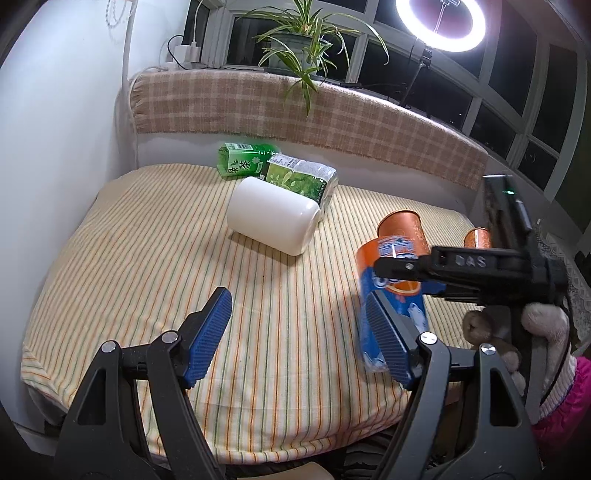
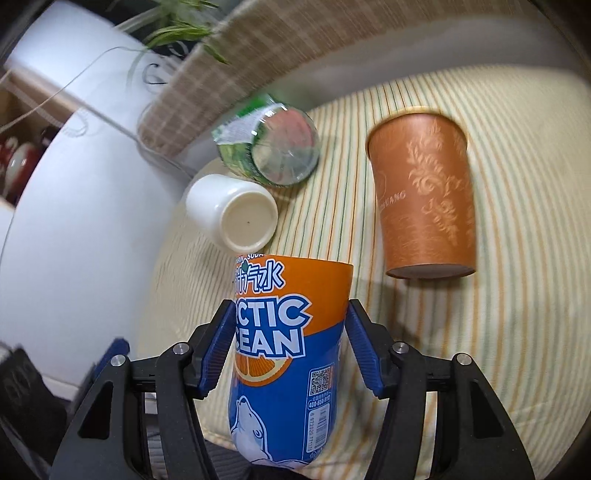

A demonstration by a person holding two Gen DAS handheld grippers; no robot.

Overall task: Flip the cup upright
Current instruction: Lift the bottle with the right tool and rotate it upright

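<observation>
My right gripper (image 2: 290, 343) is shut on the orange-and-blue Arctic Ocean cup (image 2: 284, 354) and holds it above the striped bed (image 2: 517, 258). In the left wrist view the same cup (image 1: 391, 295) hangs at the right, held by the right gripper (image 1: 397, 273), close to my left gripper's right finger. My left gripper (image 1: 299, 332) is open and empty over the bed. A white cup (image 1: 271, 219) lies on its side mid-bed; it also shows in the right wrist view (image 2: 232, 214). A brown paper cup (image 2: 424, 195) lies on its side at the right.
A green tea bottle (image 1: 277, 170) lies behind the white cup. A second brown cup (image 1: 476, 238) sits at the far right. A plaid-covered backrest (image 1: 295, 110) and a white wall (image 1: 55, 147) bound the bed. A plant (image 1: 303, 40) and ring light (image 1: 439, 22) stand behind.
</observation>
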